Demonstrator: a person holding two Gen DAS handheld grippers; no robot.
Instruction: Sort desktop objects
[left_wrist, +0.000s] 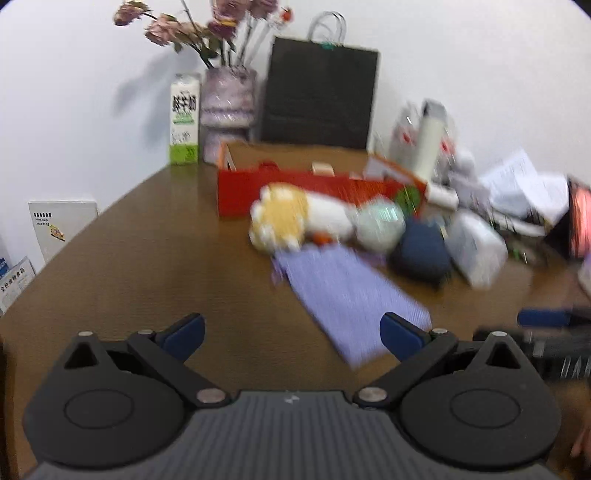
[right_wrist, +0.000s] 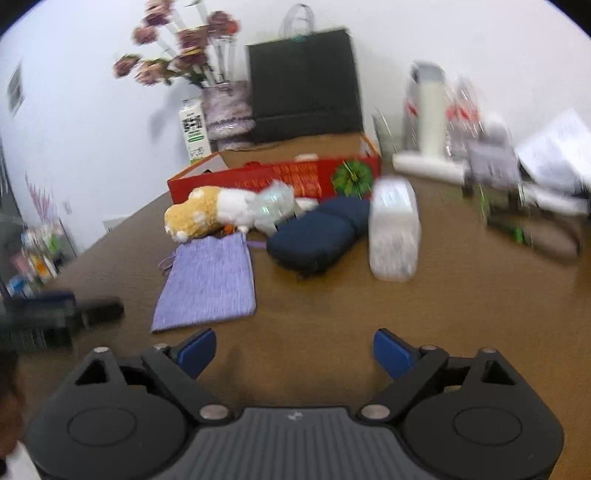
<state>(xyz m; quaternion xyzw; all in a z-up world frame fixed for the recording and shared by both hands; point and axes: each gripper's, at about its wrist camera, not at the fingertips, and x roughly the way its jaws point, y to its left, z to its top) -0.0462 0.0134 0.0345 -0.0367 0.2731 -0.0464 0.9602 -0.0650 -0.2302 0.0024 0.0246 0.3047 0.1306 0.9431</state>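
Two empty grippers hover over a cluttered brown desk (right_wrist: 461, 302).

The left gripper (left_wrist: 291, 332) and right gripper (right_wrist: 294, 350) both stand wide apart with nothing between their blue pads. The red cardboard box (right_wrist: 258, 179) sits at the back as landmark: just in front of it lie a plush paw toy (right_wrist: 207, 214), a dark blue pouch (right_wrist: 317, 236), a white tissue pack (right_wrist: 395, 229) and, nearer the grippers, a purple woven pouch (right_wrist: 208, 284). Behind the box stand a milk carton (left_wrist: 183, 118), a flower vase (left_wrist: 227, 107) and a black paper bag (left_wrist: 319, 96).
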